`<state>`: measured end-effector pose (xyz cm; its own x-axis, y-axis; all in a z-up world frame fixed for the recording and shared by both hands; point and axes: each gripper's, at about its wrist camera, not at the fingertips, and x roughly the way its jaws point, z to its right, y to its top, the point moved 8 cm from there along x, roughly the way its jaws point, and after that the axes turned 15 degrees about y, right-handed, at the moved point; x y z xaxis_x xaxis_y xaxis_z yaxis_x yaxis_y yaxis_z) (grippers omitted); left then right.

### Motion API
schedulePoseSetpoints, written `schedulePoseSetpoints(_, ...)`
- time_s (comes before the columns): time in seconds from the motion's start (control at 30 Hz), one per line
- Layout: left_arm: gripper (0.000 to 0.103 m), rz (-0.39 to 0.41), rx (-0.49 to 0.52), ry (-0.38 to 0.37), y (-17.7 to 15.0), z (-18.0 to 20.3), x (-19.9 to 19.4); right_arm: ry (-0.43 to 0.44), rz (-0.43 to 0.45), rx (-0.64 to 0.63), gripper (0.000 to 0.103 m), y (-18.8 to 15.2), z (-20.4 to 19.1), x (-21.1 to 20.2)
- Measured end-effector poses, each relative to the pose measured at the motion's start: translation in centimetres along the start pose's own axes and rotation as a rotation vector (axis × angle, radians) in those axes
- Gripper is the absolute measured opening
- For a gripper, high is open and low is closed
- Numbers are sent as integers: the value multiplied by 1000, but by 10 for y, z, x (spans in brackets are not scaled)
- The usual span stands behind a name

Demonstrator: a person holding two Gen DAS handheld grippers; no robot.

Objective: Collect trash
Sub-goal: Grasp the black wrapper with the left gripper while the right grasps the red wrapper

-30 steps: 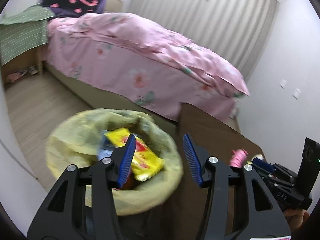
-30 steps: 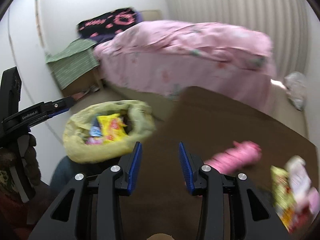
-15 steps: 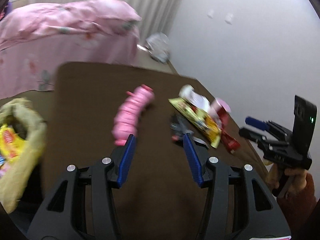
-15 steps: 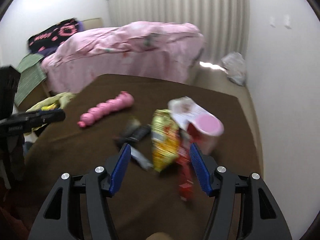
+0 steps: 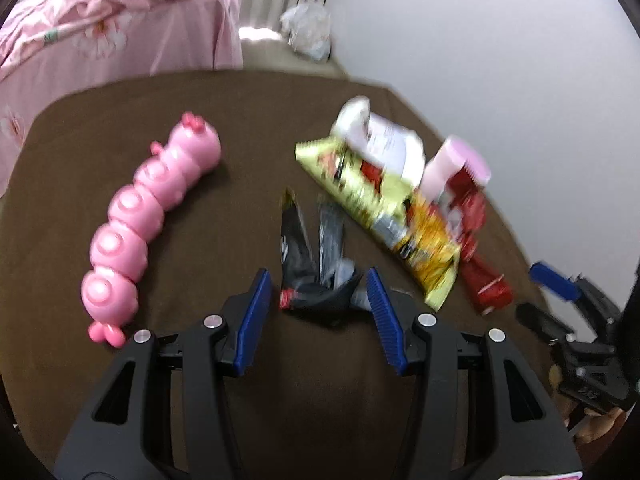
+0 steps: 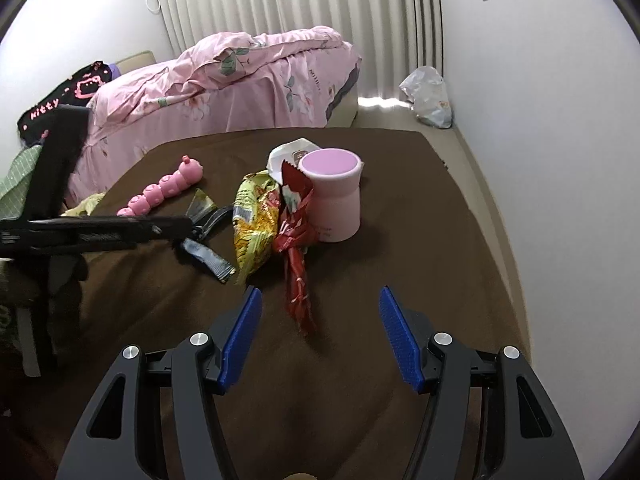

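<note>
Just ahead of the left gripper (image 5: 318, 290) jaws (closing), black wrapper (image 5: 308, 276), untouched.

A brown worktop (image 6: 400, 208) carries a pink caterpillar toy (image 5: 148, 216), a pale pink cup (image 6: 334, 196), a yellow-green snack bag (image 5: 380, 216), a red wrapper (image 6: 296, 248) and a black wrapper (image 5: 308, 264); at 11 o'clock, a pink floral bedspread (image 6: 240, 84).

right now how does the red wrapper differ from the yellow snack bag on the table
The red wrapper is narrow and twisted along its length; the yellow snack bag is broader and flatter. The red wrapper leans against the pink cup; the yellow snack bag lies beside it, farther from the cup. Both are crumpled and rest on the brown table.
</note>
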<state>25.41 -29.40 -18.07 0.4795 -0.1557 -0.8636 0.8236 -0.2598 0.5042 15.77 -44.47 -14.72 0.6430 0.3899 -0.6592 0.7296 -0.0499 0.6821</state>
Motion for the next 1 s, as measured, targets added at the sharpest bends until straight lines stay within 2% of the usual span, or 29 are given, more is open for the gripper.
schedulePoseSetpoints(0.1, 37, 13, 33, 19, -9, -2, -5, 6, -6, -23, 58, 1, -5, 3)
schedulePoseSetpoints(0.27, 36, 11, -13, 16, -26, -28, -23, 31, 11, -21, 56, 12, -11, 10)
schedulePoseSetpoints(0.5, 37, 36, -48, 36, -53, -61, -55, 62, -14, 33, 37, 31, -2, 40)
schedulePoseSetpoints(0.7, 37, 38, -80, 44, -65, -71, -63, 55, -58, 30, 32, 28, -3, 63)
schedulePoseSetpoints(0.73, 37, 39, -81, 40, -66, -71, -64, 60, -65, 26, 28, 26, -5, 64)
schedulePoseSetpoints(0.8, 38, 43, -78, 36, -65, -70, -65, 72, -67, 9, 23, 24, -10, 64)
schedulePoseSetpoints(1.0, 41, 62, -57, 26, -65, -64, -70, 99, -30, -54, 22, 26, -32, 39)
